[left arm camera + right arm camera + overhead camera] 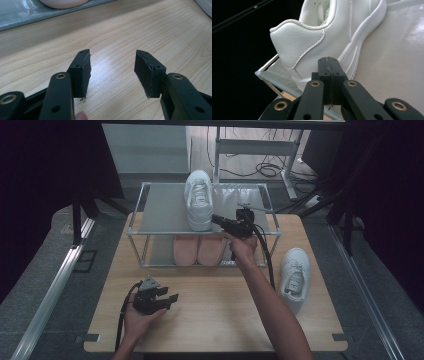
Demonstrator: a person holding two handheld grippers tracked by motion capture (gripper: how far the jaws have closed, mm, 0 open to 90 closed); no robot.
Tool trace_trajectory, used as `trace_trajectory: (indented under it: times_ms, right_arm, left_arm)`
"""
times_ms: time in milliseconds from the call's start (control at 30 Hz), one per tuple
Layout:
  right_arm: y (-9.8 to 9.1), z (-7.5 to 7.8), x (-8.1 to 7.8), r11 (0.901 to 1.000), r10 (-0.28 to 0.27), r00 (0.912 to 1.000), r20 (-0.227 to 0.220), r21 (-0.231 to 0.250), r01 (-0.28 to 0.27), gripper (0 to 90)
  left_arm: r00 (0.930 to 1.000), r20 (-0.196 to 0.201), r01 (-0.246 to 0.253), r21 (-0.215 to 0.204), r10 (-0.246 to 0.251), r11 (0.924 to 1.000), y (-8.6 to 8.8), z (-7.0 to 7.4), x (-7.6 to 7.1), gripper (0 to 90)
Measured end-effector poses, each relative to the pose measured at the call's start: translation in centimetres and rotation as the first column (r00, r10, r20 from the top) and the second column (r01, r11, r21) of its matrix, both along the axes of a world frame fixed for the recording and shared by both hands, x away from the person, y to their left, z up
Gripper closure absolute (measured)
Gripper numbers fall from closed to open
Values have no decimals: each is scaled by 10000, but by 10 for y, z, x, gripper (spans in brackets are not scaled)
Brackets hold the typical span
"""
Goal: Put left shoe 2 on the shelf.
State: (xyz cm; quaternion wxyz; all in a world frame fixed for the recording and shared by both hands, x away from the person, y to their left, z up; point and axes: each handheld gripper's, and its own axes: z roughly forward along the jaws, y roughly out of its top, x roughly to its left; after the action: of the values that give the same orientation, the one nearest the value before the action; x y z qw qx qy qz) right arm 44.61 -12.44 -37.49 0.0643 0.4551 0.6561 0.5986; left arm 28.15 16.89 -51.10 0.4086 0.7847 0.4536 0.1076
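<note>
Shoe (312,42): on rack (160,212) top, heel just ahead of right hand-held gripper (329,62)
Right hand-held gripper: jaws together, empty
Left hand-held gripper (112,72): wide, over worktop (120,32)

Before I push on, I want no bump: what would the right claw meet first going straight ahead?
Most likely the heel of the white shoe on the rack's top shelf; the shut right claw points at its sole edge, though the gap is unclear.

There are two white shoes: one white shoe (199,200) on top of the rack (160,227) and another white shoe (294,277) on the table (210,320). Two pink slippers (199,251) sit side by side on the rack's low shelf. There is one rack and one table.
</note>
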Motion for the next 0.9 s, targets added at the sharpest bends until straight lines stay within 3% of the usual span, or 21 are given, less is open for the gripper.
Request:
trace_trajectory:
  times_ms: [433, 900]
  right_arm:
    - [16, -2, 0, 9991, 333, 9994, -57, 251, -331, 896]
    - [-2, 3, -11, 9995, 161, 9992, 356, 281, -171, 893]
  left_arm:
    - [10000, -9, 1, 0, -1, 10000, 0, -1, 0, 476]
    - [10000, 3, -11, -27, 11, 10000, 0, -1, 0, 475]
